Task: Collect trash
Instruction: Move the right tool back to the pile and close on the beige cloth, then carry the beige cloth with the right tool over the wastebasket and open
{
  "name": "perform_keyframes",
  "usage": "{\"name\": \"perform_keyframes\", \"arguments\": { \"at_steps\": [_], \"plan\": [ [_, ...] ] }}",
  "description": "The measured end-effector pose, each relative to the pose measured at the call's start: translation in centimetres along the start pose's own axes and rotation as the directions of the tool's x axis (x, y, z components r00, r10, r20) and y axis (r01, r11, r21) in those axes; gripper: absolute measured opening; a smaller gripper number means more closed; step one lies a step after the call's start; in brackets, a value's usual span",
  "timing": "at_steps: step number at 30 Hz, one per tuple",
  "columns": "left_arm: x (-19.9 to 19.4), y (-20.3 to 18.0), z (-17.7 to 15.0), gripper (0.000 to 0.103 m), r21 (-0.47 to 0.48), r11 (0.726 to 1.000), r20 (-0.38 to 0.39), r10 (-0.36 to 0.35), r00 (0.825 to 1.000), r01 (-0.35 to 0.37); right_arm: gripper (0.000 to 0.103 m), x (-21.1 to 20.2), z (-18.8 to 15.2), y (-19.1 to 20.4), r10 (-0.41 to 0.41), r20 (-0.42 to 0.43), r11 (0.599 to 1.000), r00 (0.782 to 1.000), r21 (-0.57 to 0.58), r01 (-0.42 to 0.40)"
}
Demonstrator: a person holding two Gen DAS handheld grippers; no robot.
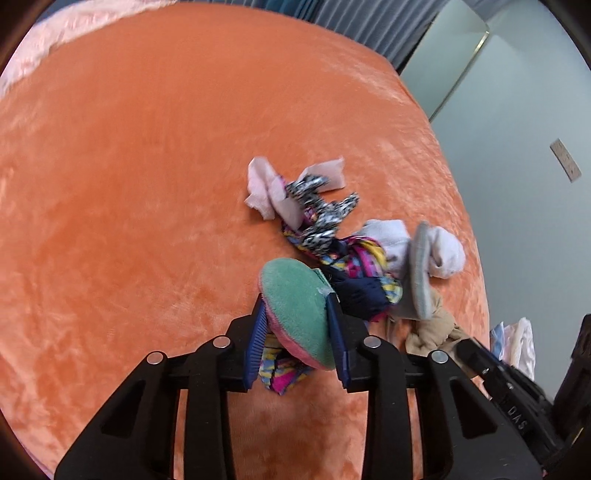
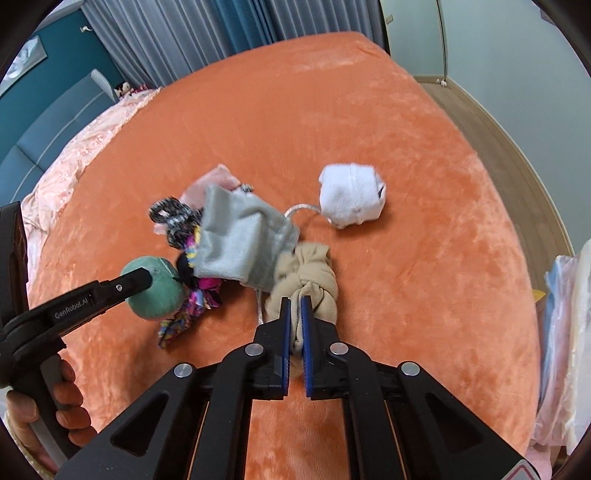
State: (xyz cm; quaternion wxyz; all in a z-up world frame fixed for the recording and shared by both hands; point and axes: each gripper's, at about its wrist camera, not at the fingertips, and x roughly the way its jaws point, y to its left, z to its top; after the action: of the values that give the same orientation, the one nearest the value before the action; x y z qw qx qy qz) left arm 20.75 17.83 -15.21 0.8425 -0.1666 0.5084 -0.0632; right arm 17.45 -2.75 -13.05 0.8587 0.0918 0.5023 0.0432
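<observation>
A heap of small cloth items lies on an orange bedspread. My left gripper is shut on a green and pink plush pad; it also shows in the right wrist view. My right gripper is shut on a knotted beige stocking, also seen in the left wrist view. A grey drawstring pouch lies over a multicoloured cloth and a black-and-white patterned cloth. A white rolled sock lies apart to the right.
A pale pink quilt covers the bed's left side. Grey curtains hang behind. Plastic bags sit at the bed's right edge. Pink tissue pieces lie at the heap's far end.
</observation>
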Motion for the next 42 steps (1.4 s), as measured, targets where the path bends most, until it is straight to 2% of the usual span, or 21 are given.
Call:
{"name": "perform_keyframes", "arguments": {
  "at_steps": [7, 11, 20, 27, 33, 37, 42],
  "plan": [
    [-4.6, -3.9, -0.9, 0.03, 0.113, 0.993, 0.075, 0.024, 0.997, -0.032, 0.005, -5.2, 0.0, -0.9, 0.025, 0.094, 0.999, 0.995, 0.02, -0.027],
    [-6.8, -7.4, -1.7, 0.03, 0.202, 0.978, 0.113, 0.022, 0.993, -0.044, 0.005, -9.0, 0.0, -2.0, 0.003, 0.169, 1.0, 0.986, 0.028, -0.008],
    [-9.3, -16.6, -4.6, 0.03, 0.373, 0.928, 0.112, -0.064, 0.992, 0.018, 0.005, -16.7, -1.2, -7.2, -0.074, 0.298, 0.994, 0.952, 0.099, 0.046],
    [-9.7, -25.2, -8.1, 0.03, 0.517, 0.854, 0.091, -0.12, 0.989, 0.056, 0.005, -20.6, -3.6, -13.4, -0.166, 0.345, 0.971, 0.924, 0.218, 0.093],
    [-8.9, -32.1, -11.3, 0.03, 0.623, 0.776, 0.048, -0.162, 0.986, 0.097, 0.005, -23.3, -5.8, -19.0, -0.267, 0.353, 0.936, 0.897, 0.317, 0.155],
    [-8.0, -35.5, -13.1, 0.03, 0.674, 0.73, 0.022, -0.171, 0.985, 0.112, 0.005, -24.2, -7.2, -22.0, -0.313, 0.343, 0.908, 0.885, 0.381, 0.174],
    [-7.0, -38.3, -14.8, 0.03, 0.71, 0.692, -0.012, -0.174, 0.985, 0.13, 0.005, -24.5, -8.6, -24.8, -0.346, 0.324, 0.879, 0.881, 0.44, 0.183]
  ]
}}
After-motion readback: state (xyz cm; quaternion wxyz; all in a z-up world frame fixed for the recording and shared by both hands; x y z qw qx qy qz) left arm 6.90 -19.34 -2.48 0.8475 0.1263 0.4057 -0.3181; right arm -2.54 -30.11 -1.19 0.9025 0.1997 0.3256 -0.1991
